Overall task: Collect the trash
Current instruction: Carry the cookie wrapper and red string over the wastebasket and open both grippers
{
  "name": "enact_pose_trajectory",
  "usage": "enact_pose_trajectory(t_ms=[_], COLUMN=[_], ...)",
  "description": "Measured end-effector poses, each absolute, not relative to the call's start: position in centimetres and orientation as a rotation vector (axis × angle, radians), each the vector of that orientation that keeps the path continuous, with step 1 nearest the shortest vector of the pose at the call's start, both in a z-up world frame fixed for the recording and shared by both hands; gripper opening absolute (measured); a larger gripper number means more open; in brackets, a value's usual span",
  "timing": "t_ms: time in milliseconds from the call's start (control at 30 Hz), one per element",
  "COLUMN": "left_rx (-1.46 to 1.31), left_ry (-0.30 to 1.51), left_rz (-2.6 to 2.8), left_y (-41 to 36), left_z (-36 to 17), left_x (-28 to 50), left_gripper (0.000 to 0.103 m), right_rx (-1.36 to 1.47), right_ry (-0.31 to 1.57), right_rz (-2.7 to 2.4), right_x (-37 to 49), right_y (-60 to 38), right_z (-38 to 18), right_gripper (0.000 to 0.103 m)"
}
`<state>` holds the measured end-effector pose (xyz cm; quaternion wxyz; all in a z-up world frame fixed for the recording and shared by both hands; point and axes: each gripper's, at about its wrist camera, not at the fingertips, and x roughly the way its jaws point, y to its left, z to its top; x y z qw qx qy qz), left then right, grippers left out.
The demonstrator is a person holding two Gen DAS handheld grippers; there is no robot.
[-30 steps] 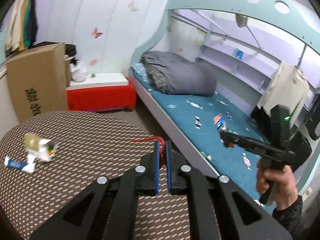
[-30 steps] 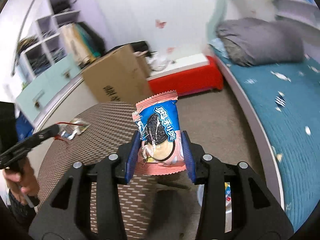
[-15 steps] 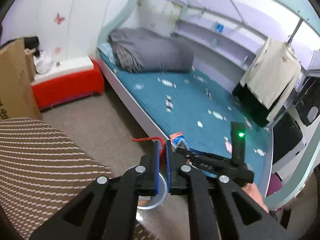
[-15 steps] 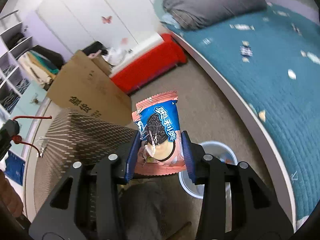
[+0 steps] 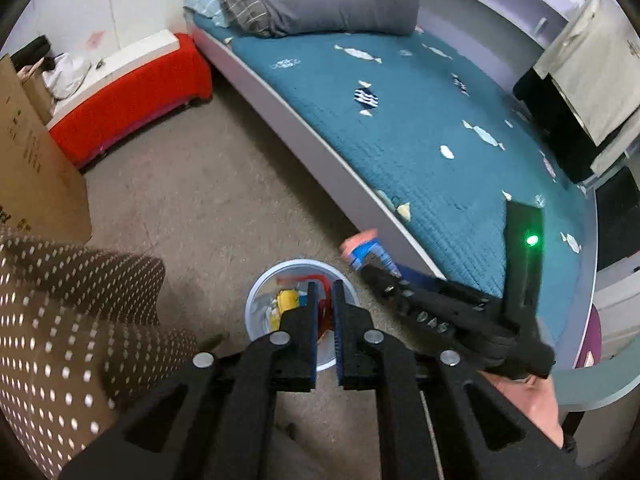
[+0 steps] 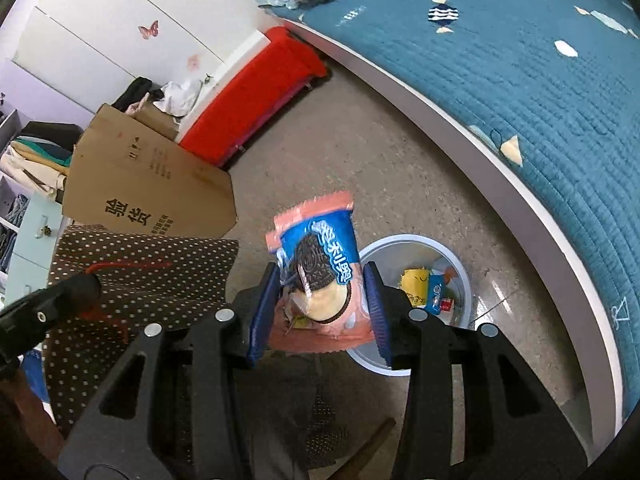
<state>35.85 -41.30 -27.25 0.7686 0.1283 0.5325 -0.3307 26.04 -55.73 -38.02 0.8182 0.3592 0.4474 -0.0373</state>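
Note:
My left gripper point(image 5: 325, 289) hangs straight over the round pale bin point(image 5: 256, 300) on the floor. Its jaws are opening, with a small gap, and a thin red string point(image 5: 325, 312) lies loosely between them. In the right wrist view that string point(image 6: 132, 266) still trails from the left gripper point(image 6: 82, 286). My right gripper point(image 6: 320, 304) has a blue and pink cookie packet point(image 6: 320, 264) between its pads. Its jaws are opening, though both pads still touch the packet. It is just left of the bin point(image 6: 460, 264), which holds a yellow wrapper point(image 6: 414, 284) and other scraps.
A round table with a brown dotted cloth point(image 5: 60, 320) is at the left. Behind it stands a cardboard box point(image 6: 148, 184), and a red bench point(image 5: 132, 92) runs along the wall. The teal bed point(image 5: 400, 120) curves round the right side, close to the bin.
Both grippers have swung from the table down over the floor bin. The left jaws, shut before, now show a gap. The cookie packet has tilted in the right jaws.

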Motion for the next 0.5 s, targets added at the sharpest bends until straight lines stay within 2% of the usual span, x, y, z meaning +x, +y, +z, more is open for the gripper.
enact_pose_trajectory(t_ms=[33,67,100,133,200,267,500], left_rx=[0.312,0.334,0.339,0.332,0.306,0.280,0.215], left_ry=[1.160,1.162,1.154,1.137,1.139,1.143,1.058], left_rz=[-0.701,-0.669,-0.641,-0.612,-0.605,-0.588,-0.582], left_y=[-41.9,-42.1,-42.2,-42.0,-41.4,-40.8,-38.5], left_z=[-27.5,-27.8,-27.8,-27.6,-27.3,-27.1,-24.2], left_x=[36.0,36.2,36.4,36.6,37.0,37.2,35.8], left_gripper=[0.050,0.067,0.087,0.088,0.091,0.091,0.092], right_rx=[0.770,0.777,0.787,0.790,0.790,0.791,0.748], right_ry=[0.955,0.954,0.952,0.952,0.959,0.957,0.923], right_rz=[-0.079,-0.082,-0.088,-0.094,-0.118,-0.142,-0.214], right_x=[26.2,26.2,26.1,26.0,25.7,25.2,23.1], right_y=[-55.7,-55.8,-55.9,-56.0,-56.3,-56.4,-56.5], right_z=[-38.2,-38.4,-38.6,-38.7,-39.0,-39.0,-36.6], right_gripper=[0.049,0.062,0.068,0.076,0.082,0.096,0.097])
